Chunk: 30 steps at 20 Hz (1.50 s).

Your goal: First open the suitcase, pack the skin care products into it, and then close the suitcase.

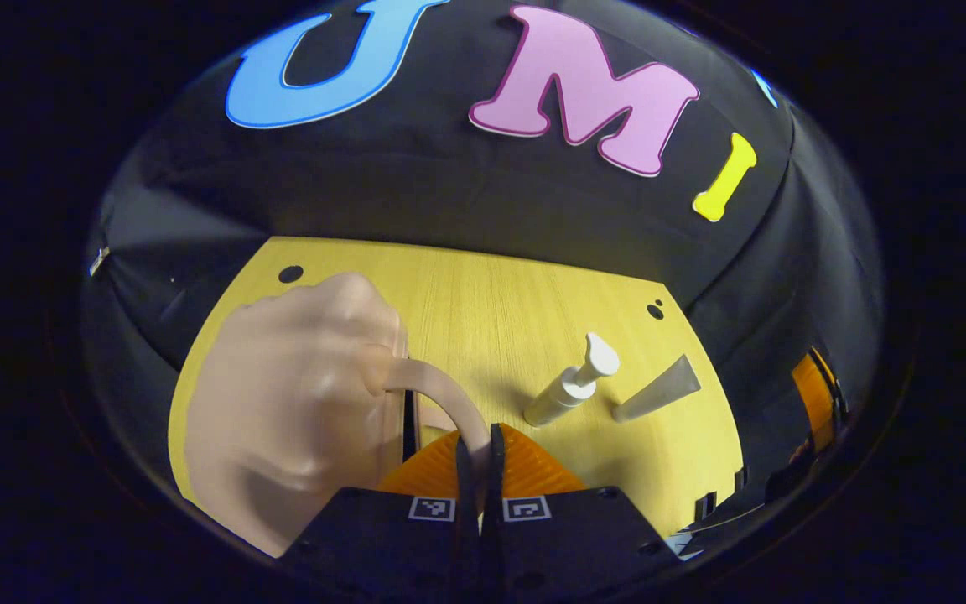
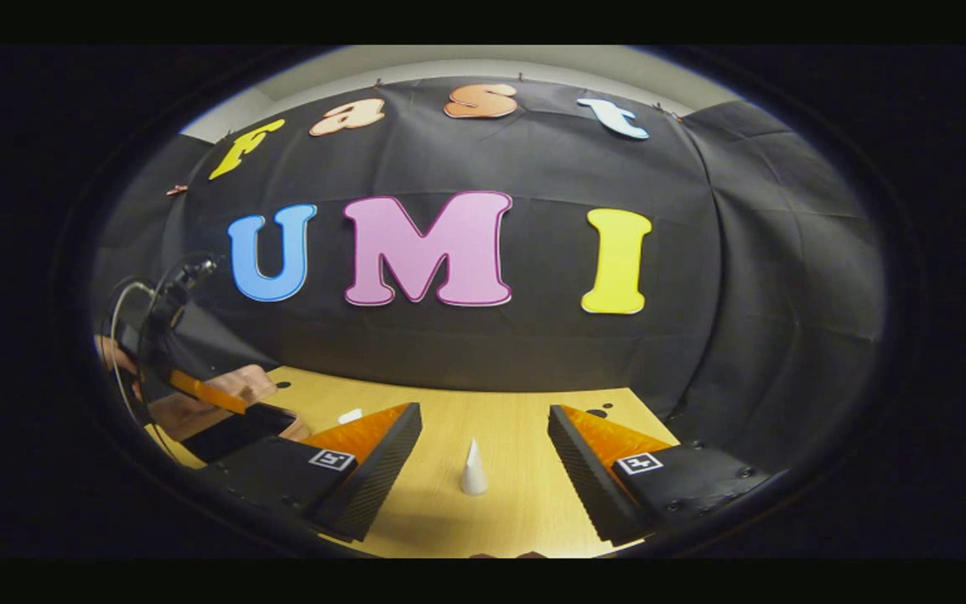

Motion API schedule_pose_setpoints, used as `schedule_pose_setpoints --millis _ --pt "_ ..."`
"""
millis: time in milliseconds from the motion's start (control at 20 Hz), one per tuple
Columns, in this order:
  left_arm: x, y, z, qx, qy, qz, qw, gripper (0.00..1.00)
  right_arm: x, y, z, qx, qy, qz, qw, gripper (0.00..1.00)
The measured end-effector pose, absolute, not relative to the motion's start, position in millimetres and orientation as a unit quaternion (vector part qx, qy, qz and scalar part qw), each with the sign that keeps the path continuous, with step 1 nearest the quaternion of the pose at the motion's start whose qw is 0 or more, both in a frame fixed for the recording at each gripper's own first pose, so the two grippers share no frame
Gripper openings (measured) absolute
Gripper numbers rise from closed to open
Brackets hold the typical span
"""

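L tongs (image 1: 480,457) clamped on the suitcase (image 1: 298,403) handle (image 1: 441,394), fingers nearly together w/ strap between. Suitcase pink, soft, at L side of wooden surface (image 1: 491,310). Pump bottle (image 1: 571,390) and tube (image 1: 659,390) stand on surface to its R, near each other, apart. R tongs (image 2: 483,470) wide open, nothing held, above surface; tube (image 2: 473,468) upright between fingers, not touching.

Looks like a staged recording booth, not anyone's actual home. Black cloth (image 2: 533,352) hangs as the wall behind and wraps round both sides of a light wooden table (image 1: 483,302), with a strip of plain pale room wall (image 2: 449,65) peeking above the cloth's top edge. The tabletop has small round holes (image 1: 290,273) near its far corners, more like lab furniture.
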State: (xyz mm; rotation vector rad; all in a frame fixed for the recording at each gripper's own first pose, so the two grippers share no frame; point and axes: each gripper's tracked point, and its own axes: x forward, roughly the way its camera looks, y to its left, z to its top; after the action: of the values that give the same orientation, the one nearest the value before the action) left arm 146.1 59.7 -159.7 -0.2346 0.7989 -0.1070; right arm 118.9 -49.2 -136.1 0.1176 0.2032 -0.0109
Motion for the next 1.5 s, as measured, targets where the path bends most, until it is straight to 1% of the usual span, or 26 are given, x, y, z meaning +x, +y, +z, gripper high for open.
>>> schedule_pose_setpoints --millis 200,250,300,400,500,700,750,800,850,900,1000,1050,1100,1200,1250,1350,1400,1500 --pt "135 137 -96 -0.145 0.357 -0.029 0.922 0.06 123 -30 -121 0.051 0.09 0.002 0.995 0.96" --pt "130 161 -84 -0.147 0.351 -0.017 0.925 0.06 123 -24 -117 0.049 0.088 0.004 0.995 0.96" --pt "123 205 -73 -0.137 0.341 0.003 0.93 0.06 124 -14 -108 0.047 0.081 0.006 0.996 0.96" --pt "110 276 -61 -0.128 0.33 0.036 0.935 0.06 122 -1 -100 0.044 0.077 0.007 0.996 0.96" --pt "102 324 -65 -0.144 0.329 0.053 0.932 0.06 118 13 -92 0.042 0.078 0.006 0.996 0.96" --pt "92 457 -116 -0.169 0.338 0.099 0.92 0.06 102 34 -79 0.035 0.092 -0.008 0.995 0.96" --pt "88 506 -149 -0.168 0.345 0.113 0.917 0.06 93 41 -75 0.033 0.102 -0.02 0.994 0.96" --pt "87 527 -169 -0.168 0.353 0.123 0.912 0.06 86 46 -74 0.034 0.111 -0.029 0.993 0.96" --pt "87 550 -190 -0.165 0.362 0.136 0.908 0.02 79 48 -73 0.035 0.116 -0.04 0.992 0.96" --pt "85 569 -224 -0.176 0.379 0.14 0.897 0.06 72 49 -68 0.027 0.112 -0.056 0.992 0.97" --pt "83 590 -270 -0.198 0.399 0.139 0.885 0.06 61 53 -67 0.0 0.115 -0.074 0.991 0.96" --pt "84 595 -307 -0.212 0.412 0.138 0.875 0.06 53 59 -67 -0.017 0.12 -0.079 0.989 0.96" --pt "83 600 -330 -0.213 0.423 0.138 0.87 0.06 44 65 -70 -0.029 0.133 -0.081 0.987 0.96" --pt "84 610 -348 -0.2 0.429 0.14 0.869 0.06 35 70 -71 -0.034 0.145 -0.087 0.985 0.96" --pt "84 616 -348 -0.197 0.425 0.141 0.872 0.07 33 73 -70 -0.03 0.148 -0.091 0.984 0.94" --pt "77 620 -345 -0.187 0.431 0.144 0.871 0.17 31 75 -68 -0.031 0.147 -0.098 0.984 0.97" --pt "76 623 -336 -0.169 0.424 0.146 0.878 0.23 30 75 -69 -0.033 0.149 -0.101 0.983 0.97" --pt "78 612 -301 -0.133 0.378 0.109 0.91 0.59 31 74 -73 -0.03 0.148 -0.105 0.983 0.97"
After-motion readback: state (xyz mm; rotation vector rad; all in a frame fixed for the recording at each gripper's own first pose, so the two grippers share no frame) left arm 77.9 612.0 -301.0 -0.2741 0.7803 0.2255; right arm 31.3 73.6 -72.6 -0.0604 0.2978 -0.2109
